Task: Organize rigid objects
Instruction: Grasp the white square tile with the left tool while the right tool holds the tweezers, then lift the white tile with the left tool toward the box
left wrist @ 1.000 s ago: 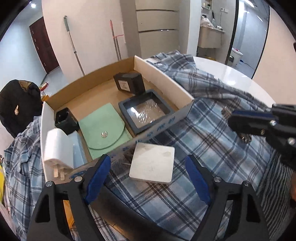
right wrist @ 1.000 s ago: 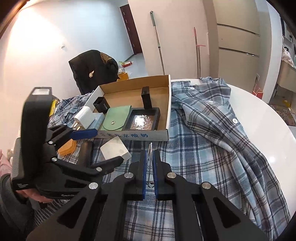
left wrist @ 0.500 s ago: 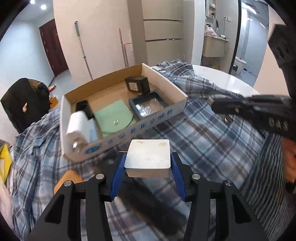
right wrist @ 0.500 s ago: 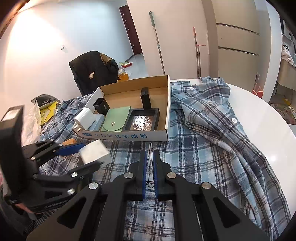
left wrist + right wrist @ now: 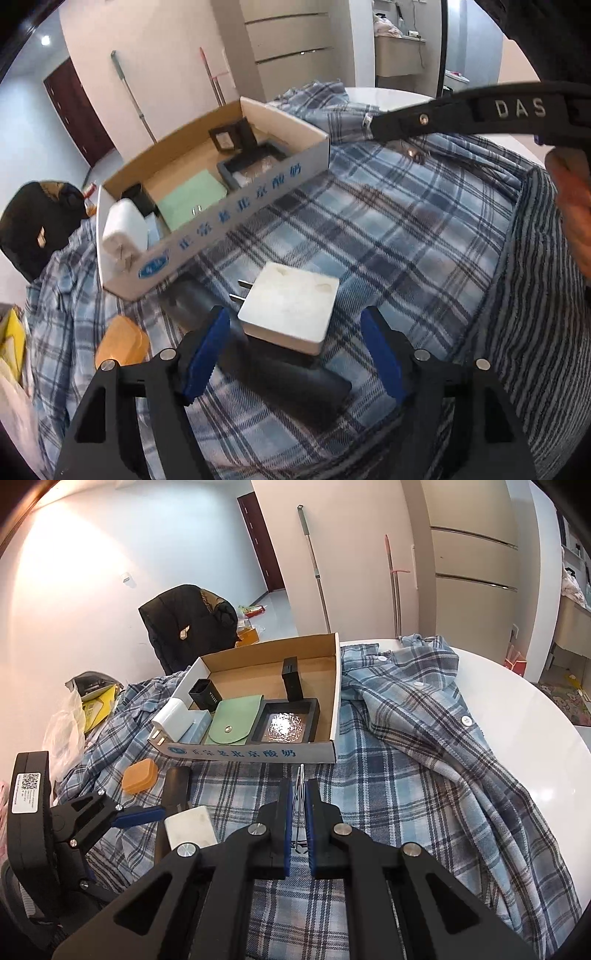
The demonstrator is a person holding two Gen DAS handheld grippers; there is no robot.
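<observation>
The left gripper is opening, its blue pads clear of the white plug, which lies on a black bar on the plaid shirt before the cardboard box. The right gripper pinches a thin metal clip
</observation>
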